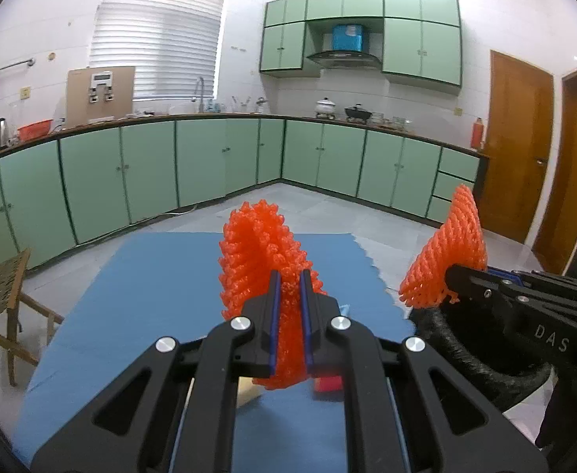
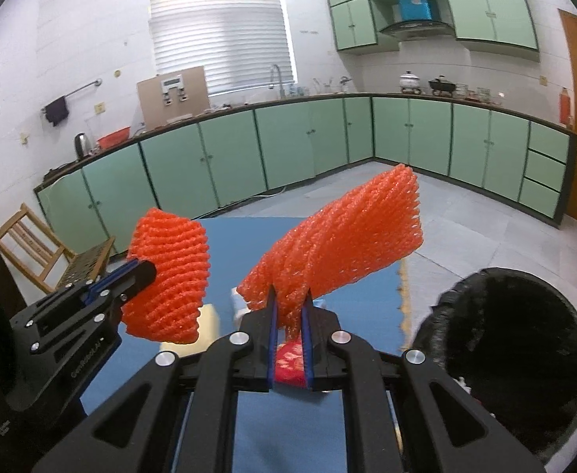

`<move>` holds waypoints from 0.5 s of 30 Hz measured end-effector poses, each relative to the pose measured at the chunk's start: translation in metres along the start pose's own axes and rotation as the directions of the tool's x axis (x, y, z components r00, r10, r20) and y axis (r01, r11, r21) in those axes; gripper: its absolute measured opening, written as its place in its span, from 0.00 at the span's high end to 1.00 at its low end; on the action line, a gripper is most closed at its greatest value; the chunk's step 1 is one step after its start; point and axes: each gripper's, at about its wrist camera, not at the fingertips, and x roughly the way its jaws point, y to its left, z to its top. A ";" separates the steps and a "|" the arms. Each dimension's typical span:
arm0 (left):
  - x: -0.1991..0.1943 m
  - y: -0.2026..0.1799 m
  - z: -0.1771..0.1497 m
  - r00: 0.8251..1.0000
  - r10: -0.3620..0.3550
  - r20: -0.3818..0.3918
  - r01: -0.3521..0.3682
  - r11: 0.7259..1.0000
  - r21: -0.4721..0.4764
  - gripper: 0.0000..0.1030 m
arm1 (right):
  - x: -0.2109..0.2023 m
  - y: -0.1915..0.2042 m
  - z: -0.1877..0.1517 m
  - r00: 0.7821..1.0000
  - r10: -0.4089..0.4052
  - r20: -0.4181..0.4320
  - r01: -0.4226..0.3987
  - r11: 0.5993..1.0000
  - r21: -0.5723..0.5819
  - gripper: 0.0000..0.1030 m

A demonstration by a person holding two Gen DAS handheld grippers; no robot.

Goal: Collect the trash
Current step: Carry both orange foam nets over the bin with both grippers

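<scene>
My left gripper (image 1: 289,276) is shut on an orange foam fruit net (image 1: 264,252) and holds it above the blue mat (image 1: 162,276). My right gripper (image 2: 290,295) is shut on a second orange foam net (image 2: 347,232), also lifted above the mat. Each view shows the other gripper: the right one with its net (image 1: 448,252) at the right of the left wrist view, the left one with its net (image 2: 170,272) at the left of the right wrist view. A black bin (image 2: 509,354) with a dark bag stands at the lower right, beside the mat.
A red wrapper (image 2: 288,358), a yellowish flat item (image 2: 209,315) and a small white scrap (image 2: 239,303) lie on the mat (image 2: 327,425) under the grippers. A wooden chair (image 1: 0,299) stands left. Green kitchen cabinets (image 1: 209,157) line the far walls.
</scene>
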 end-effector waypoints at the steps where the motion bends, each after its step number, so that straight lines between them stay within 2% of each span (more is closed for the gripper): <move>1: 0.001 -0.006 0.000 1.000 -0.011 0.000 0.011 1.000 0.005 0.92 | -0.003 -0.006 0.000 1.000 -0.009 0.003 0.009 1.000 0.006 0.90; 15: 0.018 -0.077 -0.002 0.990 -0.143 -0.011 0.143 0.988 0.062 0.92 | -0.032 -0.079 -0.005 0.990 -0.137 0.015 0.136 0.987 0.080 0.90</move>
